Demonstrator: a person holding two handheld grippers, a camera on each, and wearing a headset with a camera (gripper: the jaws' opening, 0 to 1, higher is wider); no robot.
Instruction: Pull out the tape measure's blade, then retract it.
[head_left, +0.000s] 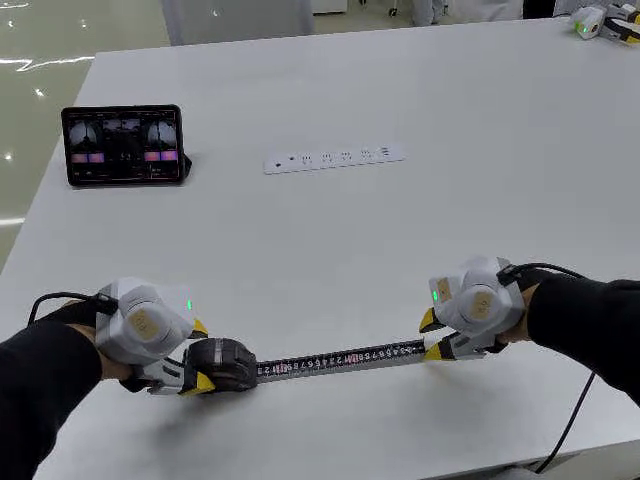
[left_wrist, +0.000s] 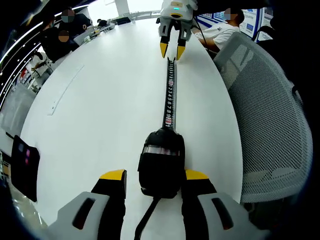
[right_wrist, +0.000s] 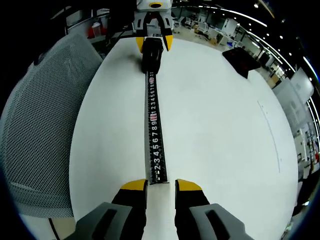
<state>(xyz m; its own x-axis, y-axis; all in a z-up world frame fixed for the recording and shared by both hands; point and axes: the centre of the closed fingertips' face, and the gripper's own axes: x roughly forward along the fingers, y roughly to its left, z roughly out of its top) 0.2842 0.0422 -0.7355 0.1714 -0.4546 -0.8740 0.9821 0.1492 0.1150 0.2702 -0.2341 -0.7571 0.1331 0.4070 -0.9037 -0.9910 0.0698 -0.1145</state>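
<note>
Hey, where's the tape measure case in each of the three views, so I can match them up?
Head view: tape measure case at lower left, at the left end of the blade.
Left gripper view: lower centre, close to the camera.
Right gripper view: top centre, far off.
Shared landmark: the numbered blade running straight out of the case.

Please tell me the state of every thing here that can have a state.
Blade: pulled out, lying flat.
Case: held by its sides.
Left gripper: shut on the case.
Right gripper: jaws apart, at the blade's tip.
Tablet: screen on.
Power strip: nothing plugged in.
</note>
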